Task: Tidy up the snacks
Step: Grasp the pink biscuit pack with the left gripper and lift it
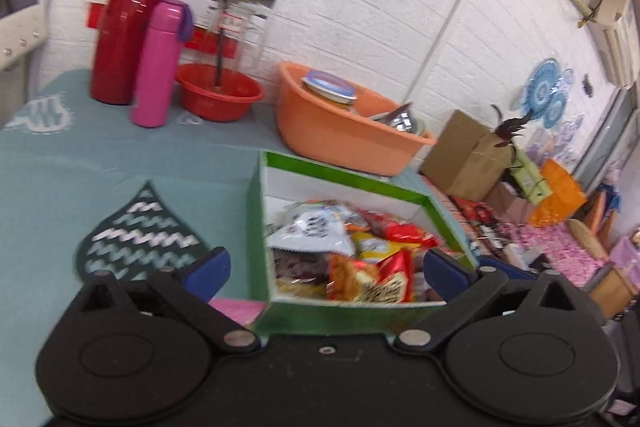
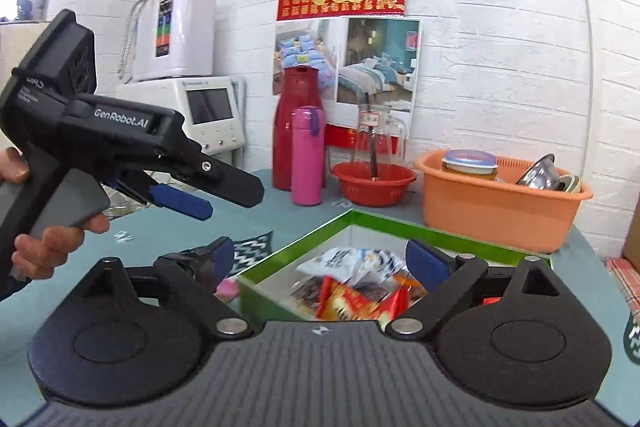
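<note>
A green box with a white inside sits on the teal tablecloth and holds several snack packets. It also shows in the right wrist view, with snack packets inside. My left gripper is open and empty, just above the box's near edge. It shows from the side in the right wrist view, held above the table left of the box. My right gripper is open and empty above the box's near left corner. A pink item lies on the cloth by that corner.
A red thermos, a pink bottle, a red bowl with a glass jug and an orange basin of kitchenware stand behind the box by the wall. A dark patterned mat lies left of the box. Cardboard boxes sit beyond the table's right edge.
</note>
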`<state>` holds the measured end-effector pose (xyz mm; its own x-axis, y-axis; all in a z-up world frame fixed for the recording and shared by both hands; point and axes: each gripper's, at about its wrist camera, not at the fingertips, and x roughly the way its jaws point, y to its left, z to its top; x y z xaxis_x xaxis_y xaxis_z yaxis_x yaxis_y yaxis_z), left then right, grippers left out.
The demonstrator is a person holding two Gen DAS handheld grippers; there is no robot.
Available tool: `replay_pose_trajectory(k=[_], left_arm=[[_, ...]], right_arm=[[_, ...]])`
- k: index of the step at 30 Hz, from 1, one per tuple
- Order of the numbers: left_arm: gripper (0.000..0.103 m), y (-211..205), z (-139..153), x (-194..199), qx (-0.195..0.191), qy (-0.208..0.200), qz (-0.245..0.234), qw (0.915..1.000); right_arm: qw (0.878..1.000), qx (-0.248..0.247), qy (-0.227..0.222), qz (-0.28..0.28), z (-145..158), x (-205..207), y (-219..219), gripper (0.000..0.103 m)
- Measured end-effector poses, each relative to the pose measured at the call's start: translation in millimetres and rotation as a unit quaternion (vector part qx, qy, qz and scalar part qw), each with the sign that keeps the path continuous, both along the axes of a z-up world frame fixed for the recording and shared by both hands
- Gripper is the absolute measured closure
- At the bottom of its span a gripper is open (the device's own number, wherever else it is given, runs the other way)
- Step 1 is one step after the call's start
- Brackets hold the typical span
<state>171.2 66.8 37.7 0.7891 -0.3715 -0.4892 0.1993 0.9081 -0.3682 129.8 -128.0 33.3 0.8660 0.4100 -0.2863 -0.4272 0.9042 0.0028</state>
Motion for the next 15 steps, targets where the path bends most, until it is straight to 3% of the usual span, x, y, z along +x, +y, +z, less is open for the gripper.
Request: replay_pose_trajectory(k=[3, 8, 13, 14, 15], left_arm=[[0.0, 8, -16, -8, 0.022, 0.008, 0.026, 0.9994], [0.0, 24, -50, 7, 0.008, 0.058, 0.054, 0.9968], [0.002, 25, -79, 20, 0.044, 0.093, 0.056, 0.9931], [0.019, 28, -85, 22, 0.041, 0.107, 0.051, 0.9921], [0.024, 29, -85, 18, 0.046, 0.098, 0.054, 0.9926]], right_arm=[[1.0, 0.009, 0.015, 0.003, -10, -17, 2, 0.0], [0.998, 0.04, 0.055, 0.001, -28, -35, 3, 0.0], [0.995, 0.053, 0.089, 0.008, -40, -46, 6, 0.0], [0.994, 0.052, 0.092, 0.009, -41, -47, 6, 0.0], [0.994, 0.053, 0.095, 0.01, -43, -49, 7, 0.0]])
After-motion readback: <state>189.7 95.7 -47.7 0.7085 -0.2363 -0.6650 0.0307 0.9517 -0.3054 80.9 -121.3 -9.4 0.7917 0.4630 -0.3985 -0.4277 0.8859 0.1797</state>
